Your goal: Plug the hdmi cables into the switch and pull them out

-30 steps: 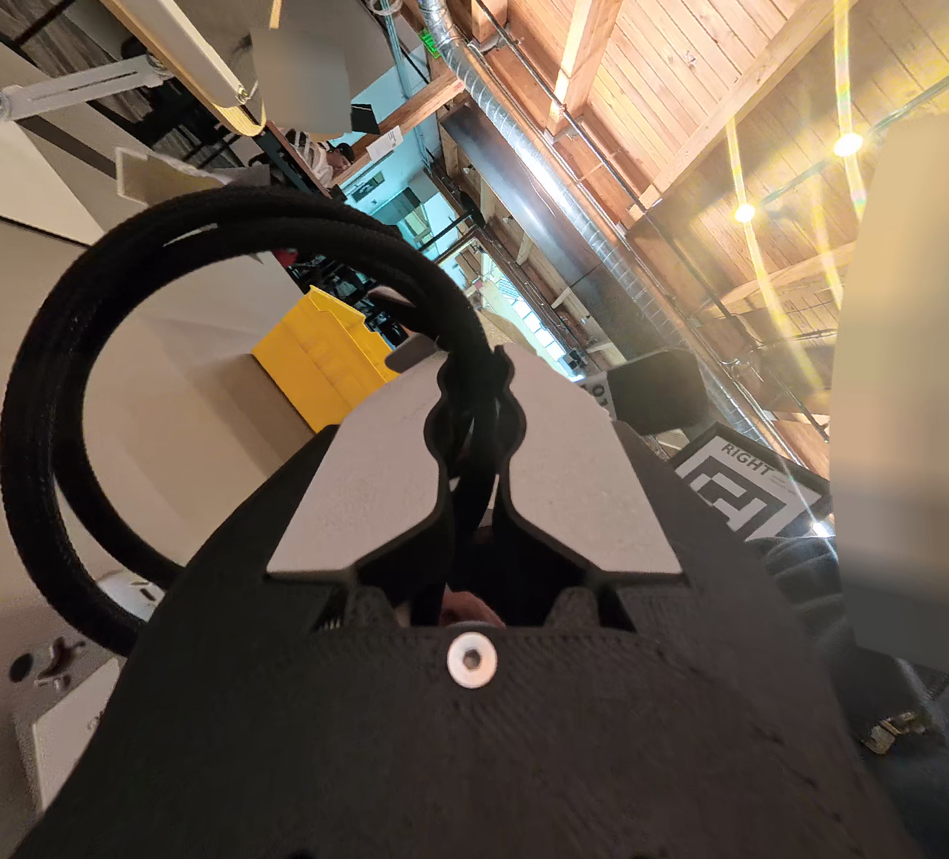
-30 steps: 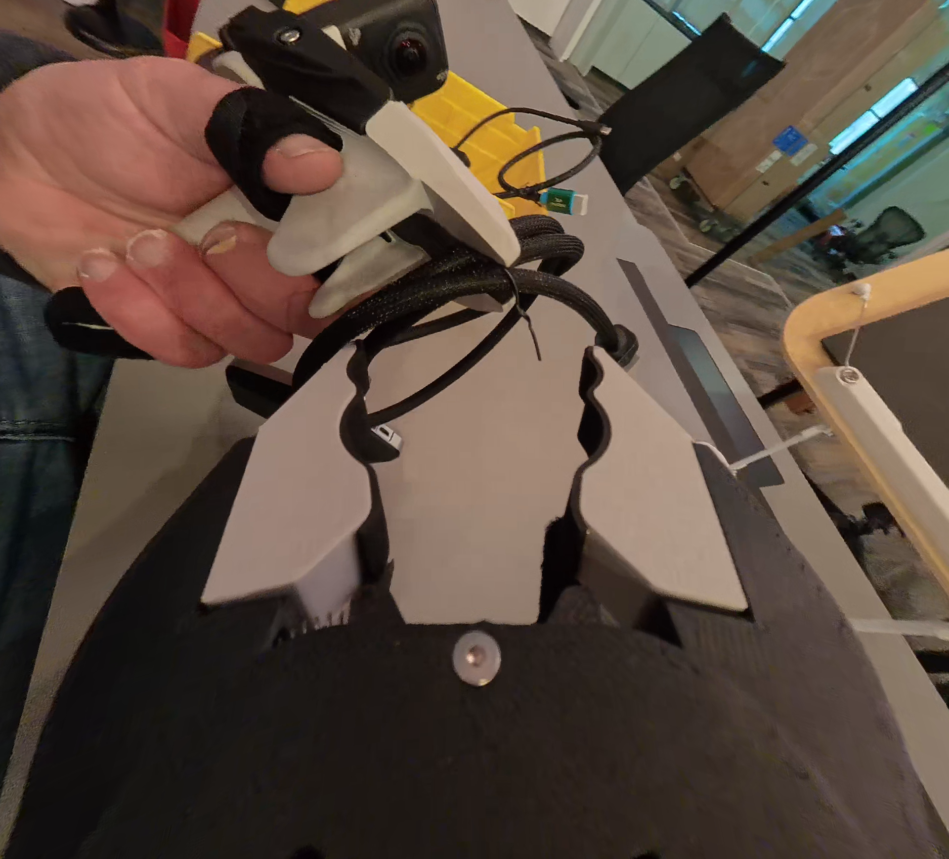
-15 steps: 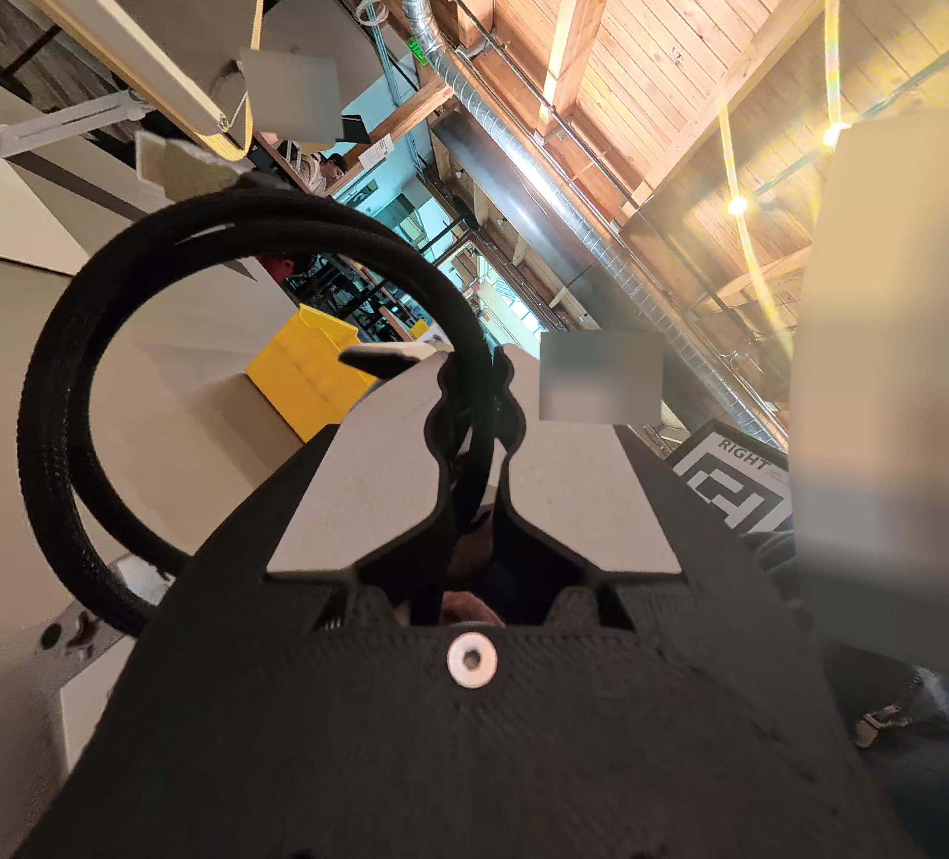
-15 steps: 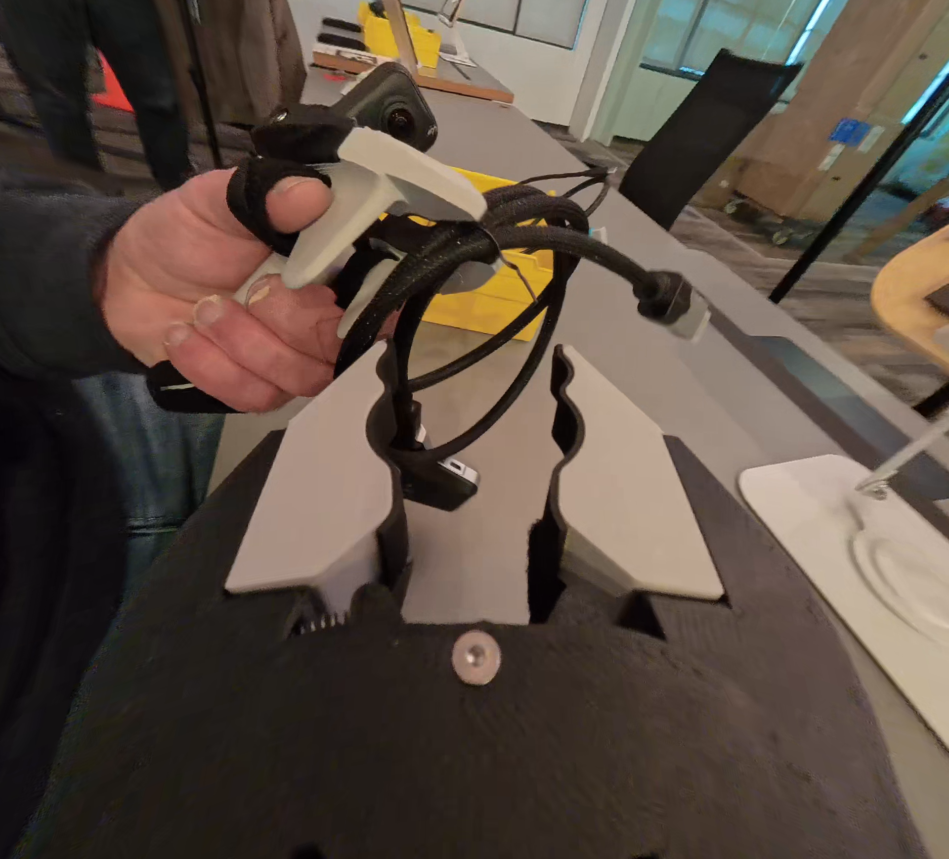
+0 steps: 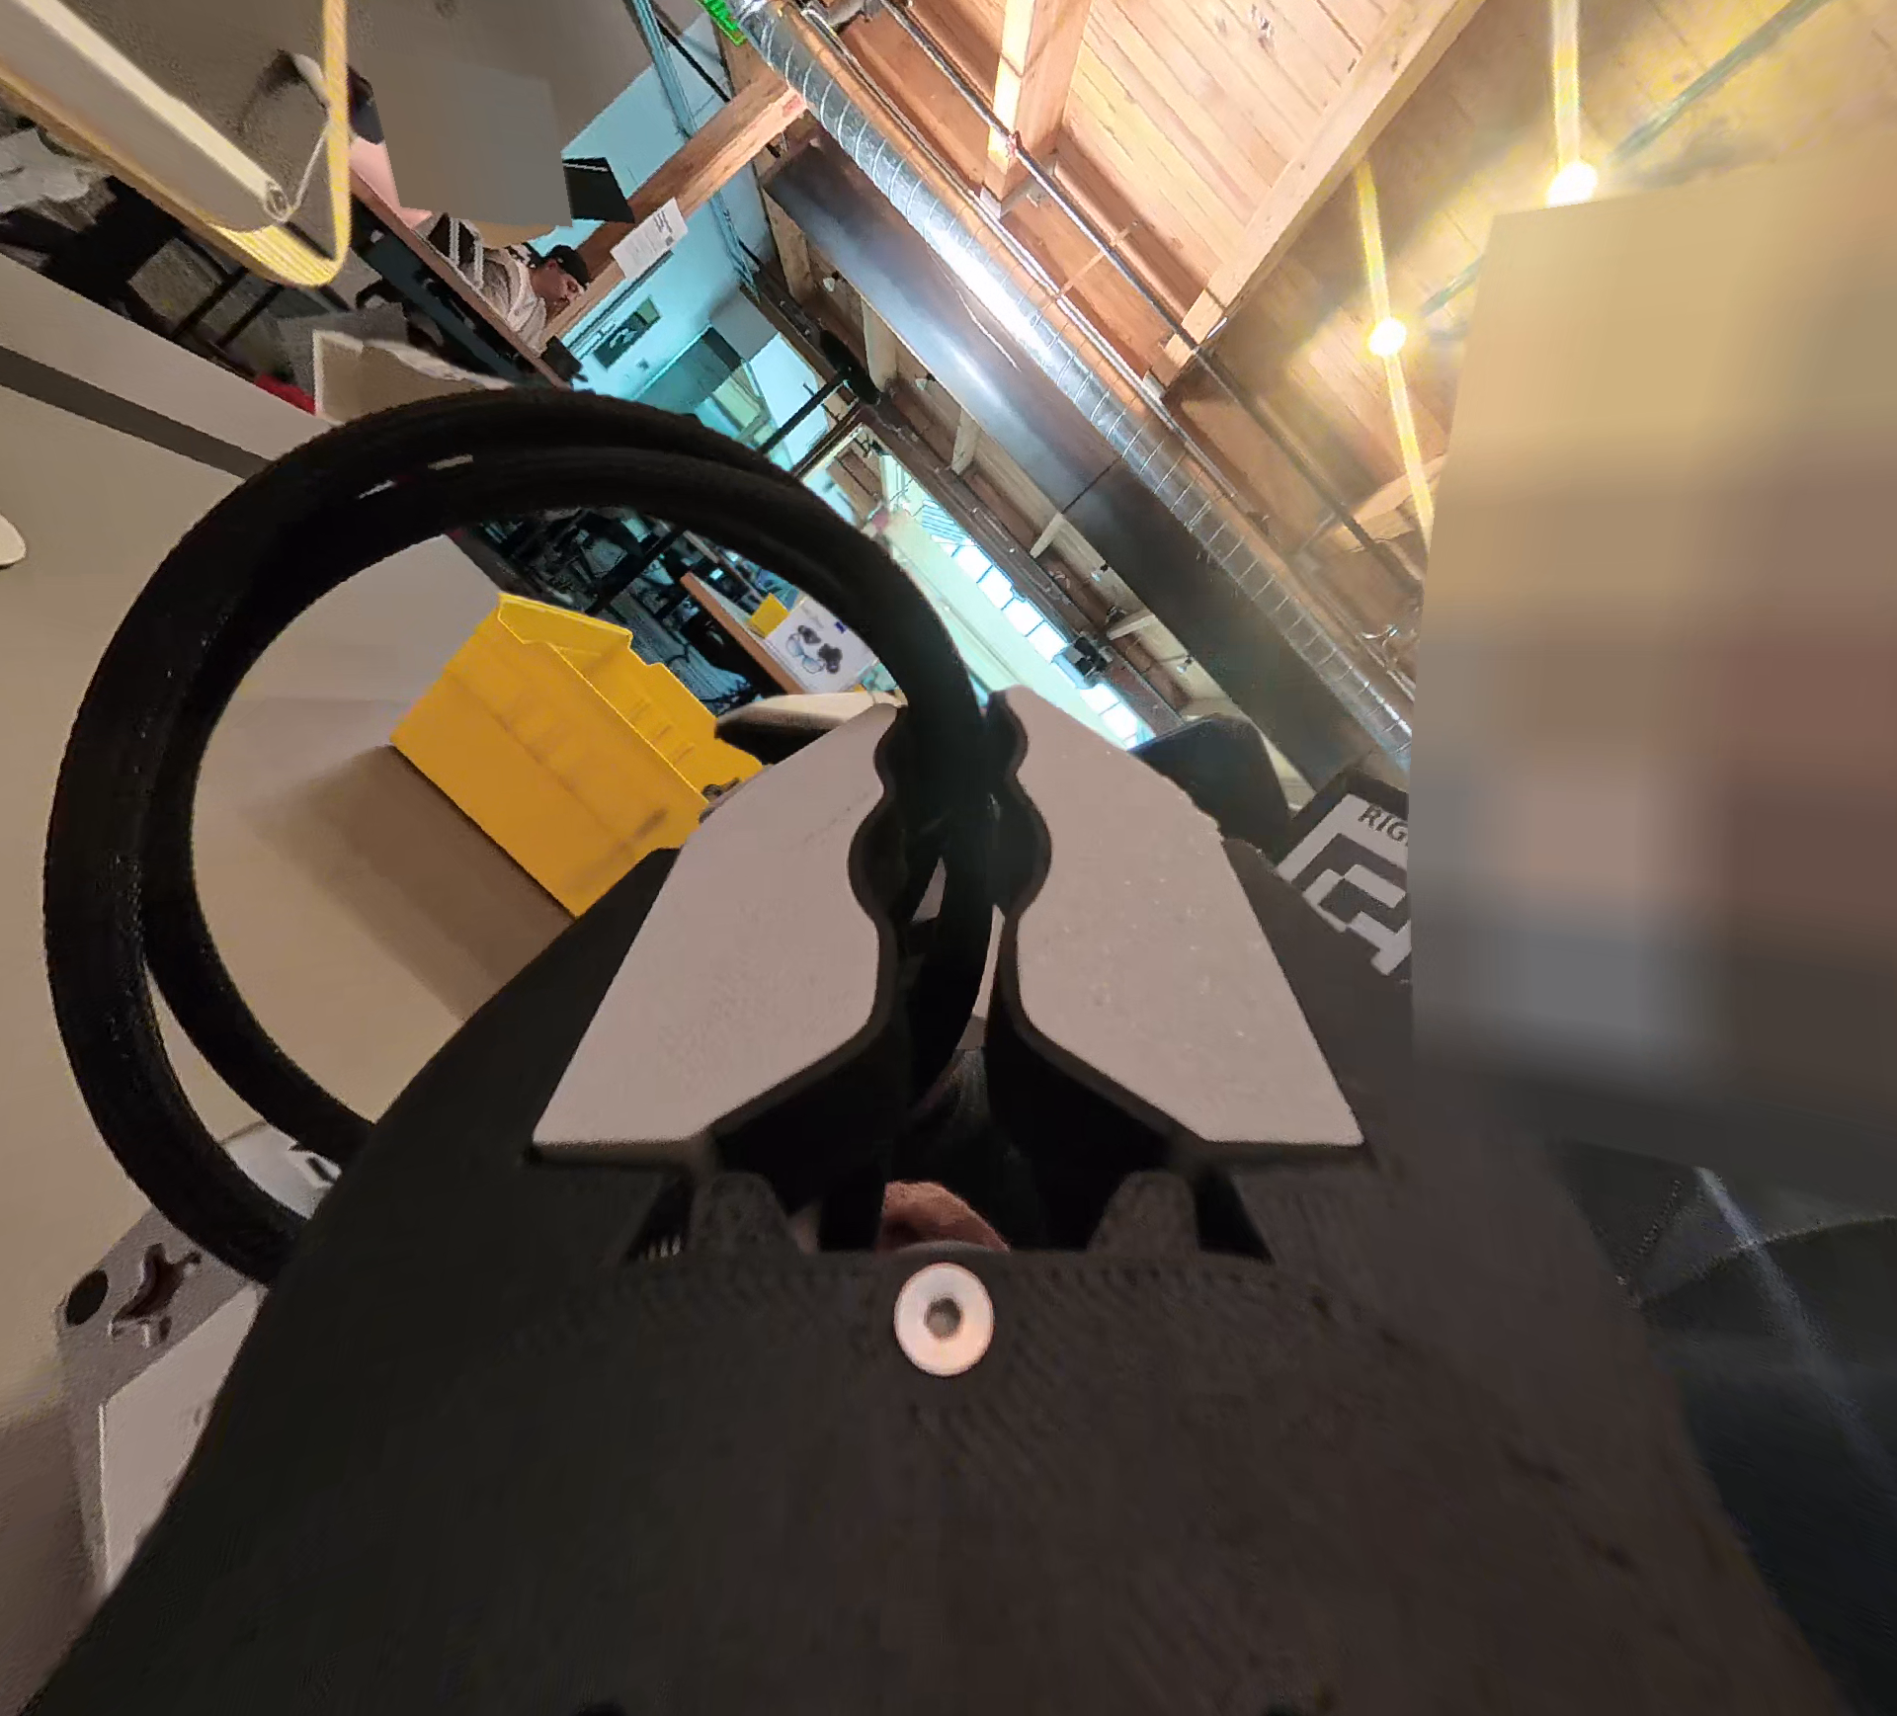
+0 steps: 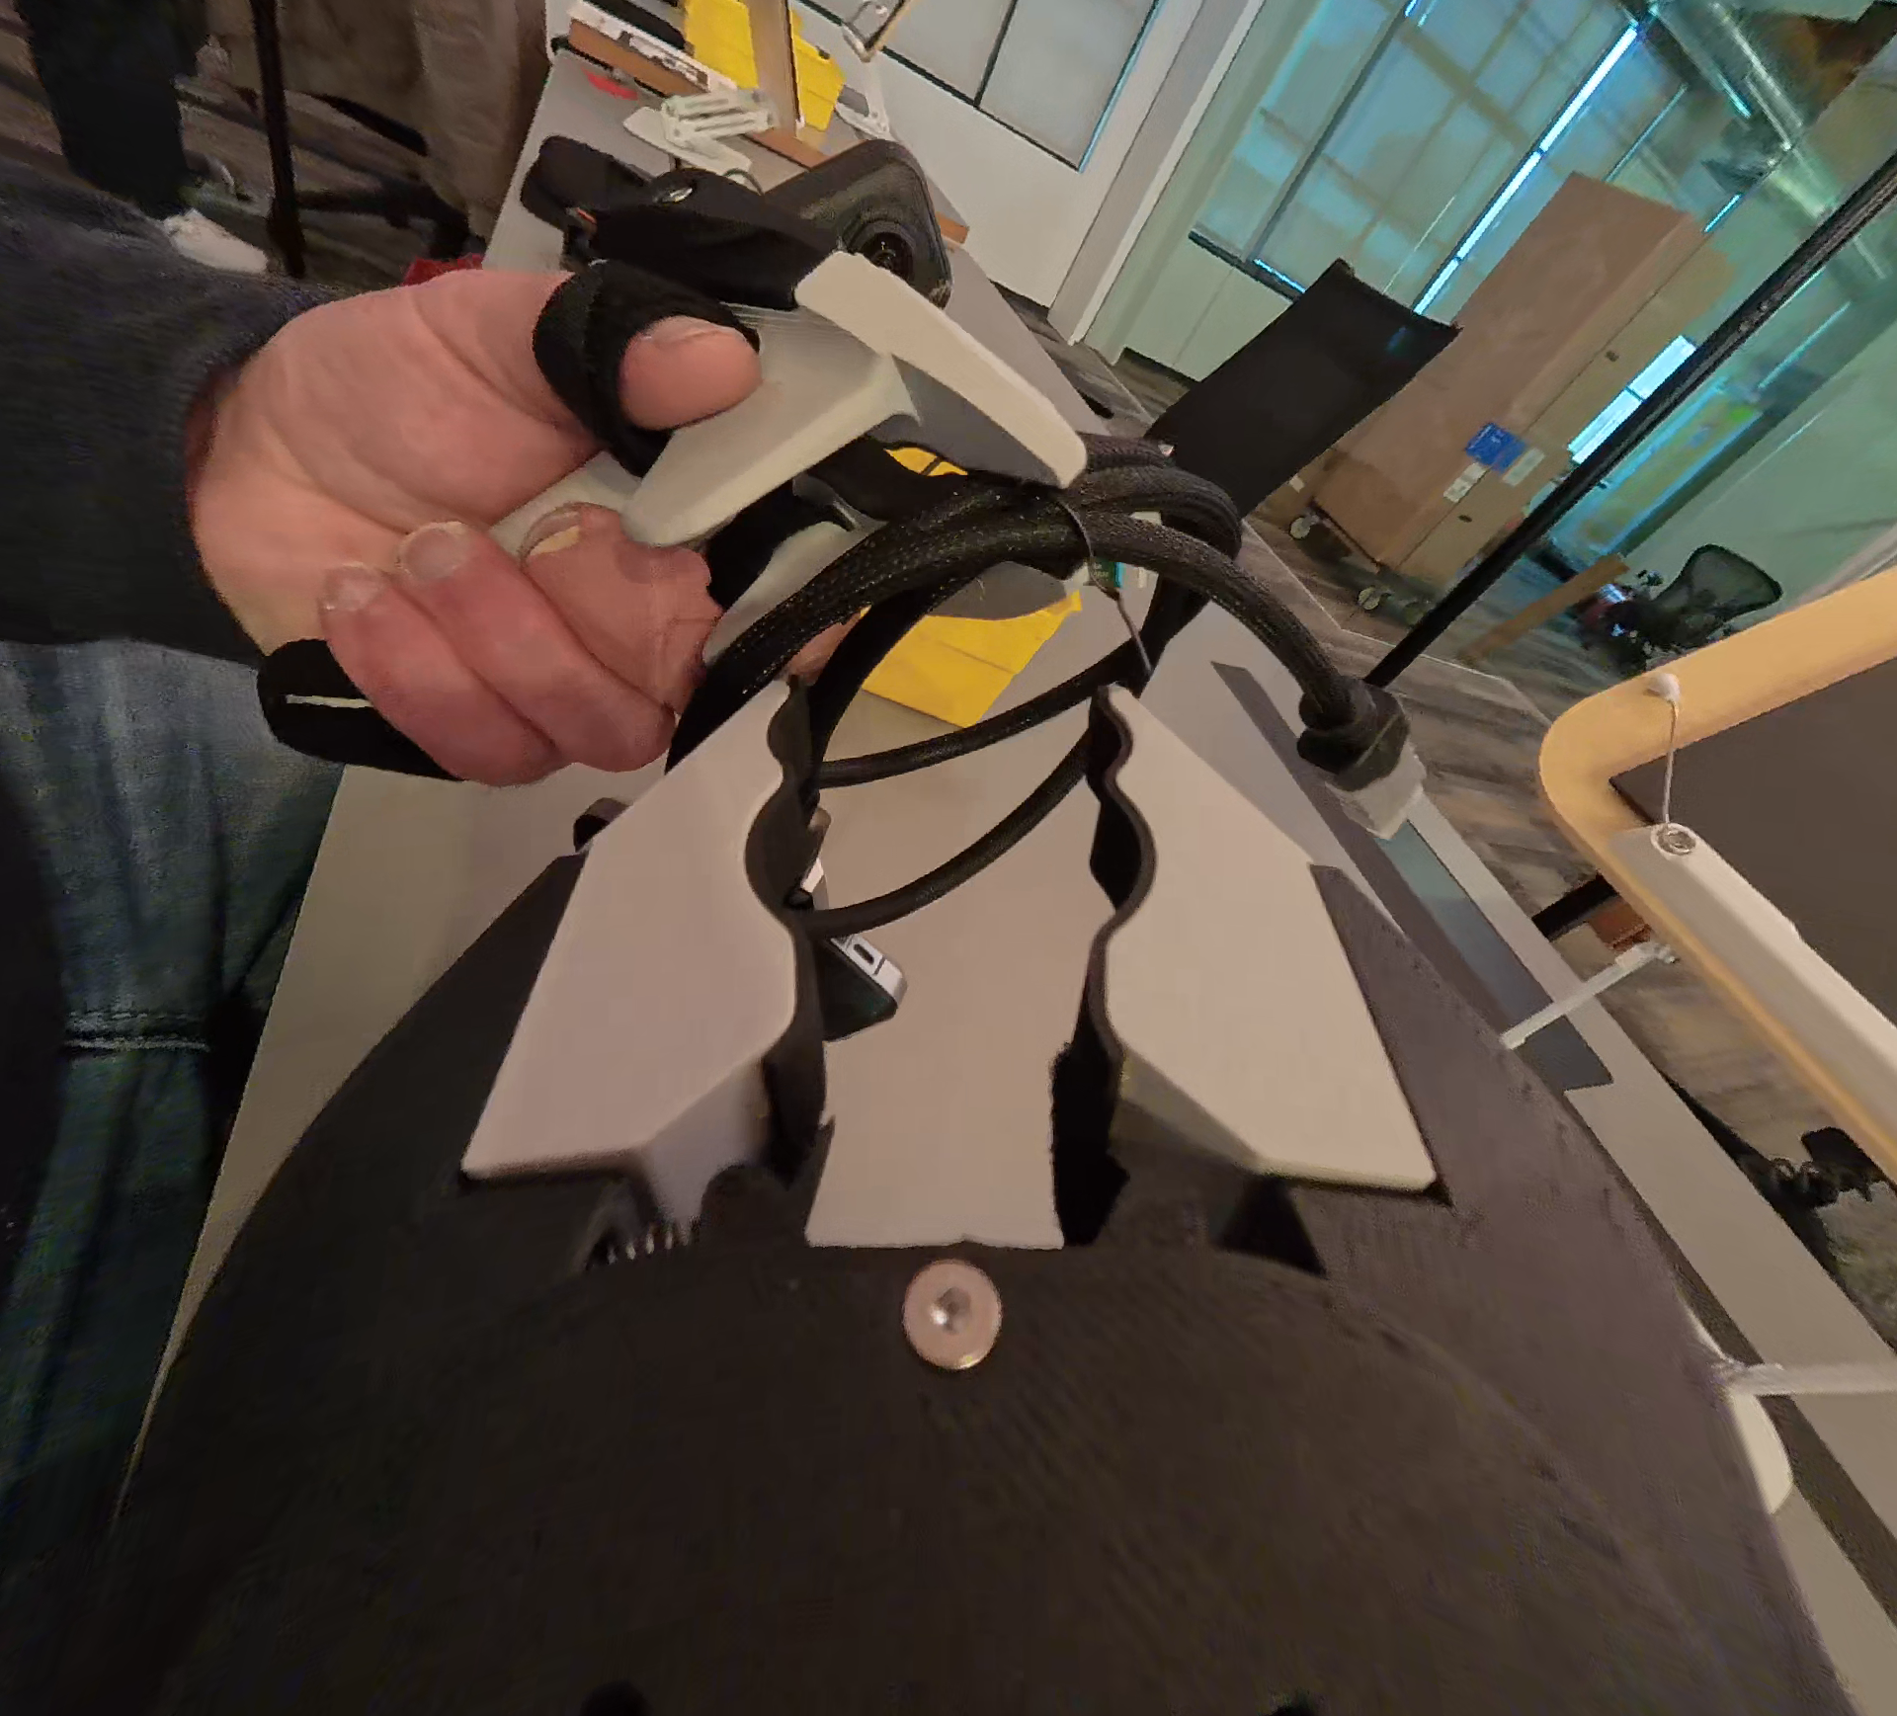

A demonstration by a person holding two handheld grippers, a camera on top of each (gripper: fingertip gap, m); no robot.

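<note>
A coiled black braided HDMI cable (image 5: 123, 743) is pinched between the shut jaws of my left gripper (image 5: 950, 743). In the right wrist view, a hand holds the left gripper (image 6: 1057, 527) up over the grey table (image 6: 431, 846), shut on the cable coil (image 6: 1027, 527). One plug (image 6: 1376, 784) hangs out to the right. A second plug (image 6: 862, 979) lies just inside the left finger of my right gripper (image 6: 950, 712). That gripper is open and empty, and thin loops of the cable cross the gap between its fingers. No switch shows in either view.
A yellow bin (image 6: 965, 651) stands on the table behind the coil and shows in the left wrist view (image 5: 554, 743). A wood-framed board (image 6: 1642, 743) with a white bracket (image 6: 1745, 928) is at the right. A black chair (image 6: 1304, 373) stands beyond the table. The gap from one gripper's tips to the other's is roughly 4 cm.
The left gripper stays shut on the coil. In the right wrist view the free plug has dropped lower to the right and the view has rolled. The right gripper stays open.
</note>
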